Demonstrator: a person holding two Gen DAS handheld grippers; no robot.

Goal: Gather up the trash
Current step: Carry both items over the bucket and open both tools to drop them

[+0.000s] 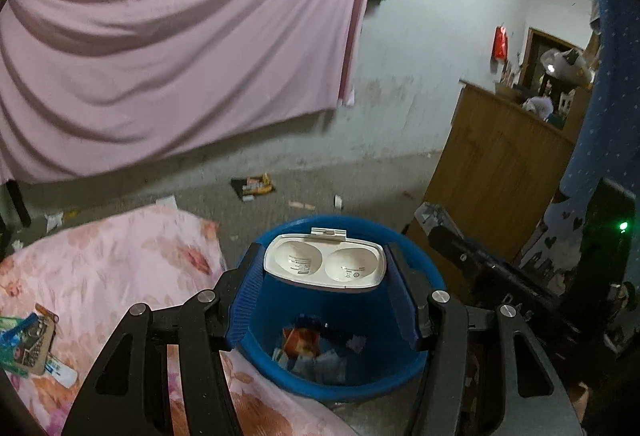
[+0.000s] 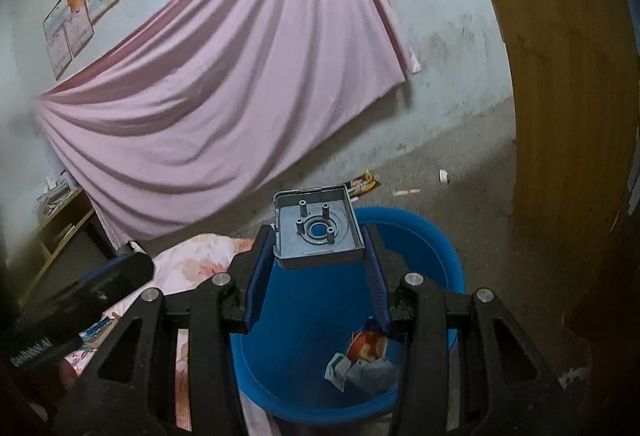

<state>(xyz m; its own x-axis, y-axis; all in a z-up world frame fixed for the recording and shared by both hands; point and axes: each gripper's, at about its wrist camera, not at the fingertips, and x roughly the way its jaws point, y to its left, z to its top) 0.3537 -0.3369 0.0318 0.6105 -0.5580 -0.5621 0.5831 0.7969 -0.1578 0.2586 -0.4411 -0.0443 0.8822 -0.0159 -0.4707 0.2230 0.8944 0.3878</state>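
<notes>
Trash already lies in the blue bin [image 1: 412, 268]: an orange-red wrapper [image 1: 300, 342], pale paper scraps [image 1: 330, 366] and a crumpled white bit [image 1: 357, 343] sit on its bottom. The bin stands on the floor just beside the bed with the pink floral bedsheet [image 1: 104, 264]. From the left, the left claw [image 1: 325, 256] is clamped on a white plastic tray [image 1: 325, 262] with two round hollows and a hinged tab at its far edge, held flat above the bin's mouth. To the right, the right claw [image 2: 319, 238] grips a grey square plastic cover [image 2: 318, 232], its inner side up showing four small posts around a ring, also above the bin. Farther off, more wrappers [image 1: 254, 187] lie on the floor near the wall.
</notes>
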